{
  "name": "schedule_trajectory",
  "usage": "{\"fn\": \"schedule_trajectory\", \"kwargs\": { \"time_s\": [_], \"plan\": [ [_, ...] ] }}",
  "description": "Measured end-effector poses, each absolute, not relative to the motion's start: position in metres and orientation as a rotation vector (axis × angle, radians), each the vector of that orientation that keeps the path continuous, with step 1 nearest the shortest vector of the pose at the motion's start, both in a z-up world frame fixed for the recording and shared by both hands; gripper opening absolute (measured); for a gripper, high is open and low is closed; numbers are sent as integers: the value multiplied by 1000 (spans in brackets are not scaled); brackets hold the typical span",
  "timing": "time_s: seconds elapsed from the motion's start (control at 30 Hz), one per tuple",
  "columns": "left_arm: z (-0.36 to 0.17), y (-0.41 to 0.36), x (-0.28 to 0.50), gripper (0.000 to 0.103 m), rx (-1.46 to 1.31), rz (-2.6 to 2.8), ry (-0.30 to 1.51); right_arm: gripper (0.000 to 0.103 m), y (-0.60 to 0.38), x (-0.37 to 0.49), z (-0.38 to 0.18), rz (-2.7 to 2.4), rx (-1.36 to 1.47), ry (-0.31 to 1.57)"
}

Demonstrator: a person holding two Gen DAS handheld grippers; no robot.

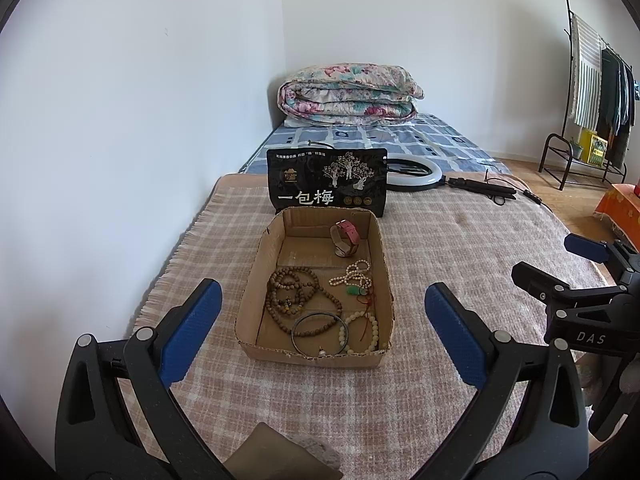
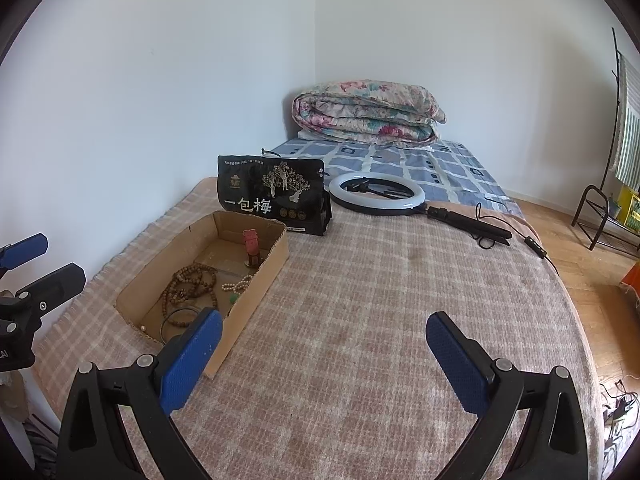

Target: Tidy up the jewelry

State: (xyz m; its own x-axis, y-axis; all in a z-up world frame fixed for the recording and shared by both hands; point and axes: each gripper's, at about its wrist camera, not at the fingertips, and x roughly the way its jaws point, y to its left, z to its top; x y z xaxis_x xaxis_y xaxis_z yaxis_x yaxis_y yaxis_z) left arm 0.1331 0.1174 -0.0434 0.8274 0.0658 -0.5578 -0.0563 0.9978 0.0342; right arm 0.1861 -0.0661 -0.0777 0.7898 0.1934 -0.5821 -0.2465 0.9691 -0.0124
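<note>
Left wrist view: the left tongs (image 1: 323,334), black arms with blue ribbed pads, stand spread wide and hold nothing above the pink-and-cream checked woven blanket (image 1: 440,248) that covers the near end of the bed. Their arms run out of frame at the bottom, where a dull brownish flat shape is cut off and cannot be identified. Between the pads lies the shallow brown cardboard tray (image 1: 385,264) with rough-cut walls, set toward the bed's left edge by the white wall. In it are a long strand of brown wooden beads (image 1: 298,294) in loops, a thin dark metal bangle (image 1: 320,330), a pale cream bead bracelet (image 1: 370,330) with a red cord, a white bead necklace with a green pendant (image 1: 356,280), and a pink-strapped wristwatch (image 1: 346,236) standing at the far end. The near wall hides part of the bangle and bracelet.

In the right wrist view the right tongs (image 2: 324,356) are likewise open and empty over bare blanket, just right of the tray, whose side wall hides the cream bracelet.

A black printed snack bag (image 1: 326,184) stands touching the tray's far wall. Behind it lie a white ring light with a black folded stand (image 2: 378,194), a blue checked sheet (image 2: 400,164) and a folded floral quilt (image 2: 368,114). A clothes rack (image 1: 600,92) at right is partly cropped.
</note>
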Motion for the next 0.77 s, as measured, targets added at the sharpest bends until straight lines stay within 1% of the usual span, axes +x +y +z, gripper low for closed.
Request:
{"fn": "schedule_trajectory", "kwargs": {
  "time_s": [0.77],
  "plan": [
    [-45, 119, 129, 103, 24, 72, 585, 103, -66, 187, -80, 244, -85, 634]
  ]
}}
